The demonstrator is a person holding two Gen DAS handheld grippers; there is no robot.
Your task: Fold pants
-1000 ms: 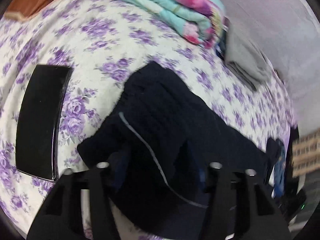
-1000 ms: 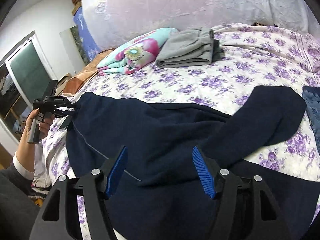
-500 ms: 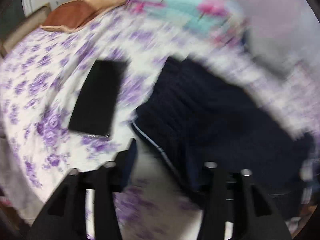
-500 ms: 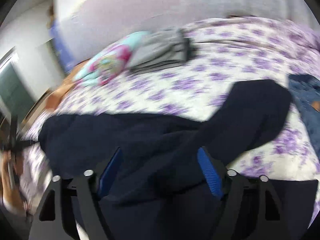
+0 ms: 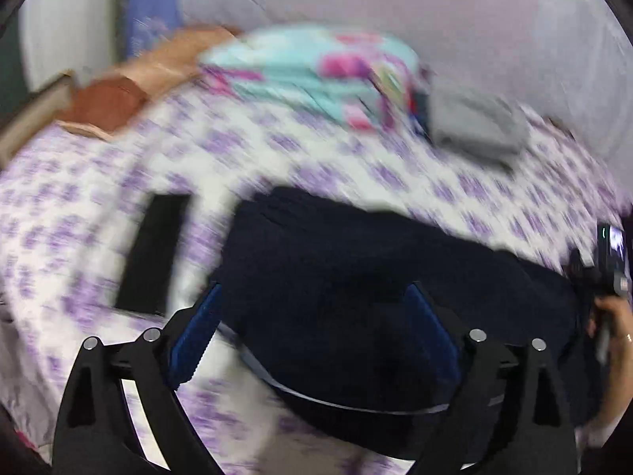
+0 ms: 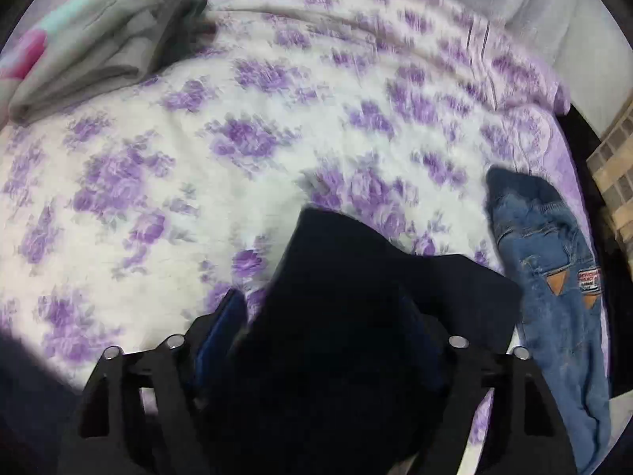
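My left gripper (image 5: 312, 320) has let go of the waistband corner it pinched a second ago — its jaws now stand wide, empty, over the dark pants (image 5: 356, 277) at lower centre. My right gripper (image 6: 320, 324) has swung toward the leg end (lower middle of its frame); its jaws are spread around the cloth, not closed. I judge the pants lie flattened on the bed (image 6: 198, 158) — folding the legs comes next.

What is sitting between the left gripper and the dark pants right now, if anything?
Nothing visible. The navy pants lie directly between the open fingers of the left gripper. The black phone lies on the bedspread off to the left, clear of them.
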